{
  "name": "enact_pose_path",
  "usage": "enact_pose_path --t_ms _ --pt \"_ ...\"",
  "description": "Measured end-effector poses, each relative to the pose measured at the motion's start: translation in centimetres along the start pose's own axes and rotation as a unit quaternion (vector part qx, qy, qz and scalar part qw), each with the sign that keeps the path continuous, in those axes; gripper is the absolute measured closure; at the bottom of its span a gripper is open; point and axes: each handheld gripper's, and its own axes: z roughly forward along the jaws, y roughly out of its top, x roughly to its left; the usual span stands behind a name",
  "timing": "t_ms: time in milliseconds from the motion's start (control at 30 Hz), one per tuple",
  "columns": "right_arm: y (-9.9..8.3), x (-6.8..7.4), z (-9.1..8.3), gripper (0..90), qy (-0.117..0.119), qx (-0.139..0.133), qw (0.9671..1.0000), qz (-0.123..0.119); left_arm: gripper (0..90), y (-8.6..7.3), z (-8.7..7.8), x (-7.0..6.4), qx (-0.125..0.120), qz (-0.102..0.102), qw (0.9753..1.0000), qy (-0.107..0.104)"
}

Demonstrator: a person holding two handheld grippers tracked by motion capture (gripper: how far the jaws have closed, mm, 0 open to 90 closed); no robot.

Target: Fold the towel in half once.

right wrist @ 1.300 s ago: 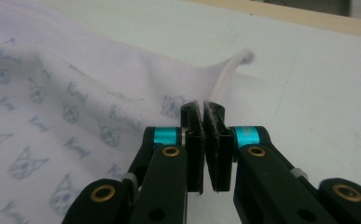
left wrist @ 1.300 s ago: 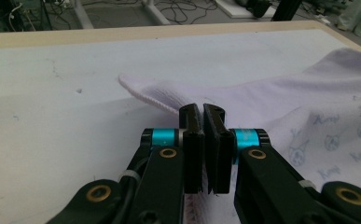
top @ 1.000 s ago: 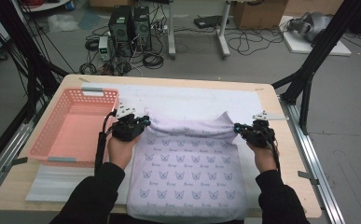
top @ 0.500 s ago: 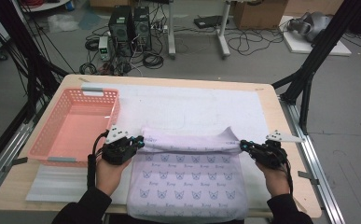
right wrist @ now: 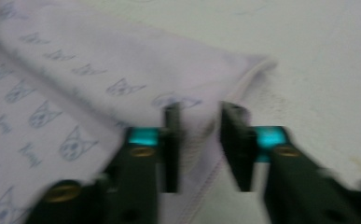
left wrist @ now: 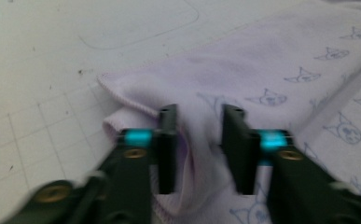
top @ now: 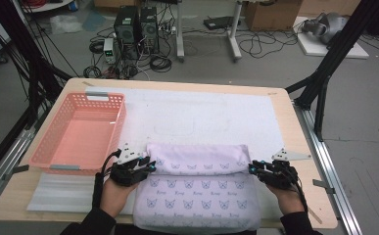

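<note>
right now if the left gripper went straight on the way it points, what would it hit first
The left gripper, jaws open, points into the folded edge of the lilac towel, which already lies between the jaws. It would likely push into that fold first; the white mat lies beyond.

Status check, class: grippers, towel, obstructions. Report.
Left gripper and right gripper open at the fold ends. Lilac towel partly folded. Pink basket stands aside.
</note>
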Motion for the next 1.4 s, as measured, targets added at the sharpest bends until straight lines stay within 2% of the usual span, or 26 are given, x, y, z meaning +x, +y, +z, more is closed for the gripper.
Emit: enact_pose_path --t_ms 67,100,267,367,400,467,567,667,733,800,833,900,967,1000,1067,1233,1400 --pt "0.2 -0.2 -0.1 52.4 -0.01 -0.009 0.9999 0.009 47.6 0.3 0.2 0.2 -0.004 -0.003 1.0 0.0" --pt "0.2 -0.3 -0.1 50.3 -0.017 -0.015 0.9997 0.011 46.3 0.5 0.3 0.4 -0.003 -0.008 1.0 -0.004" --pt "1.1 -1.1 0.5 46.6 -0.027 -0.024 0.9989 0.03 42.3 1.9 1.1 1.2 -0.004 -0.014 0.9999 0.004" --pt "1.7 -1.5 1.1 46.4 -0.032 -0.018 0.9989 0.028 41.3 2.5 2.1 2.1 -0.005 -0.026 0.9997 -0.002" --pt "2.0 -1.7 1.4 46.1 -0.032 -0.017 0.9988 0.031 41.2 2.7 2.5 2.3 0.003 -0.024 0.9997 -0.003" --pt "2.4 -2.1 2.0 45.2 -0.037 -0.011 0.9986 0.035 40.9 2.7 3.2 2.6 0.006 -0.027 0.9996 0.009" --pt "2.9 -2.7 3.3 44.8 -0.037 -0.003 0.9982 0.048 39.1 2.4 3.8 3.0 0.033 -0.031 0.9984 0.034" --pt "3.2 -2.9 4.6 44.5 -0.037 0.013 0.9975 0.058 37.3 2.2 4.1 3.3 0.044 -0.034 0.9977 0.039" --pt "3.3 -2.8 5.2 46.4 -0.038 0.02 0.9976 0.054 38.1 2.1 4.4 3.4 0.048 -0.043 0.9971 0.039" --pt "3.3 -2.5 5.4 58.2 -0.042 0.027 0.9979 0.041 39.9 2.0 4.8 3.4 0.061 -0.049 0.9964 0.032" --pt "3.3 -2.3 5.5 60.6 -0.045 0.028 0.9979 0.036 39.9 1.9 5.1 3.4 0.067 -0.053 0.9958 0.034" --pt "3.3 -2.3 5.6 69.7 -0.041 0.03 0.9981 0.034 46.0 1.8 5.3 3.5 0.071 -0.057 0.9956 0.021" --pt "3.2 -2.1 5.6 86.2 -0.034 0.032 0.9986 0.026 57.8 1.7 5.2 3.5 0.062 -0.058 0.9963 0.013" --pt "3.2 -2.0 5.5 86.6 -0.031 0.032 0.9988 0.019 68.6 1.7 5.1 3.5 0.056 -0.054 0.9969 0.012" --pt "3.2 -1.9 5.3 87.0 -0.031 0.025 0.9992 0.012 79.7 1.7 4.6 3.4 0.036 -0.05 0.9979 0.022" --pt "3.4 -1.8 3.9 87.1 -0.02 -0.01 0.9996 0.017 82.8 1.9 3.3 3.1 -0.005 -0.048 0.9988 0.012" --pt "3.1 -1.7 1.8 87.0 -0.005 -0.036 0.9992 0.015 82.5 2.1 1.8 2.8 -0.038 -0.045 0.9983 -0.004"
